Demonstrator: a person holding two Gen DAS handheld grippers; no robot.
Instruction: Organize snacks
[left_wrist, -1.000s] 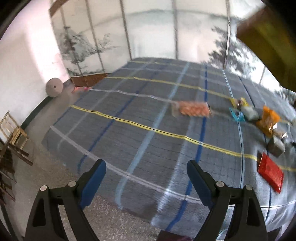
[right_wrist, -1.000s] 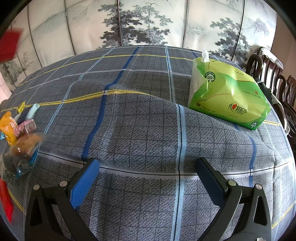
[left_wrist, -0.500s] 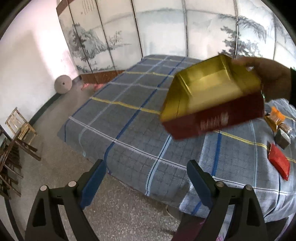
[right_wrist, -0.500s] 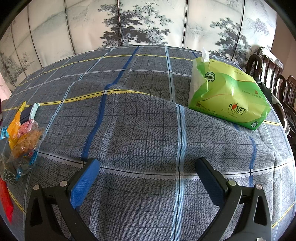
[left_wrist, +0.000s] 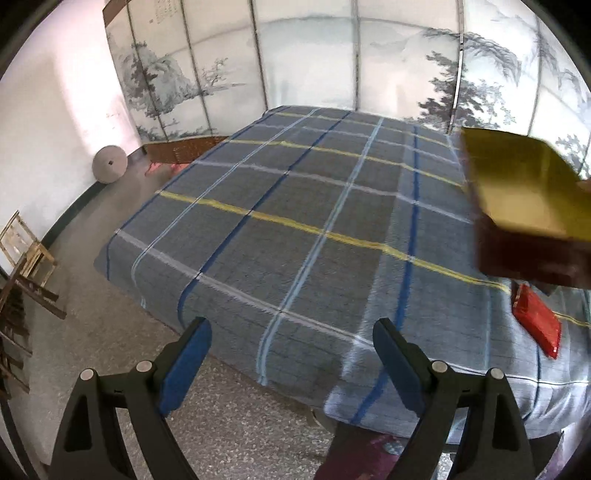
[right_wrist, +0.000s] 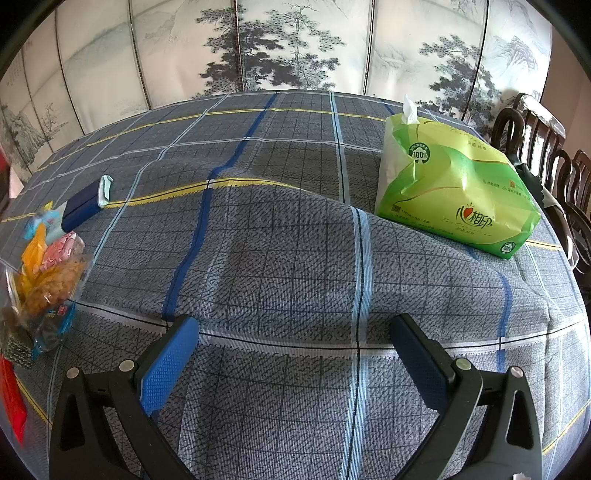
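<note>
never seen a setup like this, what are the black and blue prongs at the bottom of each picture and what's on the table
Those prongs are claws: a person holds one two-finger claw in each hand, and a wide-angle camera on each looks forward along its fingers. One picture comes from the left claw, the other from the right claw. Both are open and hold nothing.

Both look over a table with a blue plaid cloth. In the right view, a green tissue pack lies at the right; a dark blue box and a pile of snack bags lie at the left. In the left view, a red packet lies on the cloth, and a gold-lined red box is blurred above it at the right edge.
</note>
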